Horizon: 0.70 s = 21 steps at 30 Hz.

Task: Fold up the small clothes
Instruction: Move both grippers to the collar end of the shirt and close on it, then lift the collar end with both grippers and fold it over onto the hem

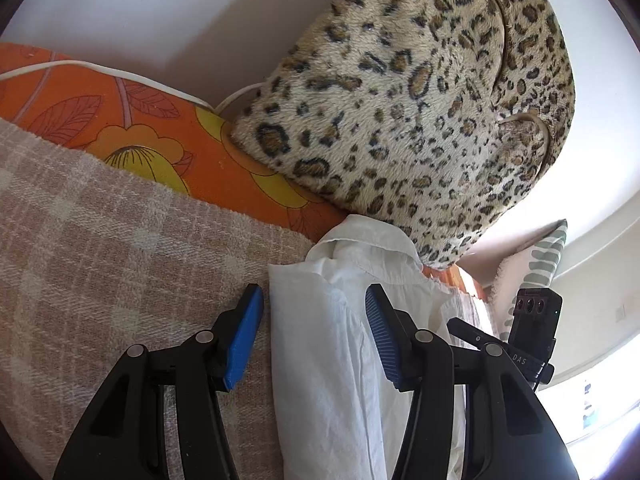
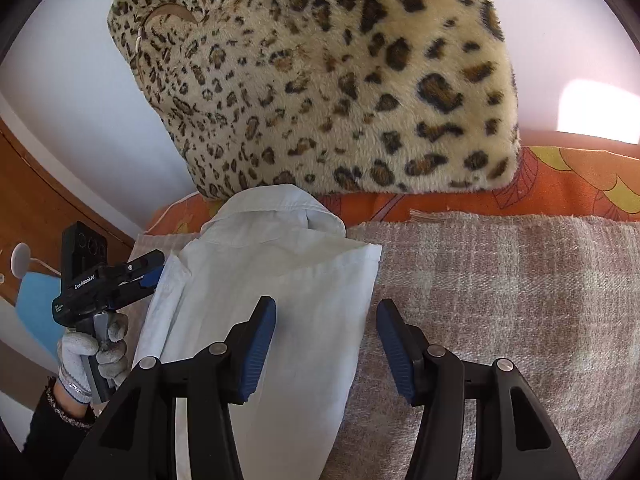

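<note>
Straddling shirt [image 2: 276, 280] edges — both jaws apart

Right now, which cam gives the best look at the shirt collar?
Right wrist: the white shirt's collar lies unobstructed, both points and neck opening visible below the leopard cushion. Left wrist shows the collar smaller and skewed, partly tucked under the cushion's edge.

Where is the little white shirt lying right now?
The white shirt lies on the beige woven blanket, collar towards the leopard-print cushion. In both wrist views it sits between the two open grippers.
</note>
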### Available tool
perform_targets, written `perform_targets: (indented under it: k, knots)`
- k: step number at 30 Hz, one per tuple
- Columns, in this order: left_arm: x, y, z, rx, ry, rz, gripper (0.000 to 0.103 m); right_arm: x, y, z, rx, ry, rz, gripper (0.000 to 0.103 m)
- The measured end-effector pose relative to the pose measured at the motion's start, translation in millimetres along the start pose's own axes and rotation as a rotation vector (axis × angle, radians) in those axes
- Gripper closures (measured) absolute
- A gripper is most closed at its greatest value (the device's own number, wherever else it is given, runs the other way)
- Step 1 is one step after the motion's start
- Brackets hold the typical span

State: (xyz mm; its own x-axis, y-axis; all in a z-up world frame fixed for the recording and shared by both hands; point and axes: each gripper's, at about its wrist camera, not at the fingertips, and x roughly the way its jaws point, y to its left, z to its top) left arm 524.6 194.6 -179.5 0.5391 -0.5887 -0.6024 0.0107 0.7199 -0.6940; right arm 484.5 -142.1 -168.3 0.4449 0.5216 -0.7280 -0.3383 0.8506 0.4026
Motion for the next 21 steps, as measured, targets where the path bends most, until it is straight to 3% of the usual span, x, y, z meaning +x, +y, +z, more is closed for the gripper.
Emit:
perform_targets:
  k: [2, 4, 7, 21]
  knots:
    - [6.0, -2.9, 2.1, 0.02, 0.016, 0.009, 0.068, 3.0, 2.2, 3.0, -0.004, 0.001, -0.018, 0.064]
    - [11.2, -6.6, 3.1, 0.047, 0.027, 0.019, 0.091, 8.5, 9.3, 6.4, -0.03, 0.023, -0.063, 0.084]
    - [9.7, -10.3, 1.5, 0.071, 0.012, 0.028, 0.096, 5.6, 25.8, 7.2, -0.119, 0.032, -0.122, 0.1]
    - [-52.4, -58.6, -7.3, 0.194, -0.108, -0.04, 0.1, -65.0, 72.7, 14.2, -0.235, -0.096, -0.102, 0.103]
